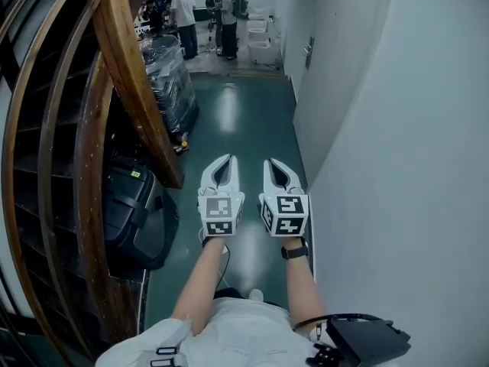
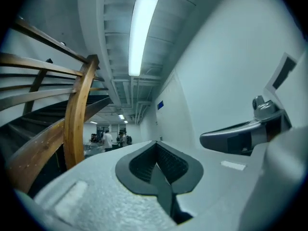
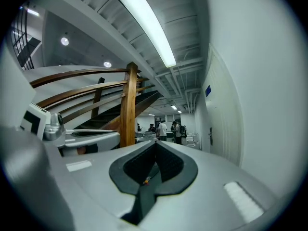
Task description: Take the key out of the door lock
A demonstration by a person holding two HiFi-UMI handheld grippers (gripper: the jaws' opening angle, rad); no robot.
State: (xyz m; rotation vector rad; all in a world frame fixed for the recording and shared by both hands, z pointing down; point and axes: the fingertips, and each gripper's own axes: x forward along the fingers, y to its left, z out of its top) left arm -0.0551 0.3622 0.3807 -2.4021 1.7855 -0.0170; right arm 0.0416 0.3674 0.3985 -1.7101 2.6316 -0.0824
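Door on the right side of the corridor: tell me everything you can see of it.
The door is a plain, pale panel set in the white wall on the right, some way ahead. It looks closed and flush with the wall. A small metal lever handle sits on a plate at its far edge, and it also shows in the right gripper view. A key is too small to make out. Nothing touches the door.

Left claw (image 1: 226, 159) and right claw (image 1: 273, 163): 2 white tapering shells with dark ribbed pads (image 3: 168, 165) set in a spade-shaped recess, each carrying a white cube (image 1: 221, 214) printed with black square markers. The wearer has a white short-sleeved shirt (image 1: 229, 331), a black wristwatch (image 1: 294, 251) on the right wrist and a black cabled unit (image 1: 367, 341) at the waist.
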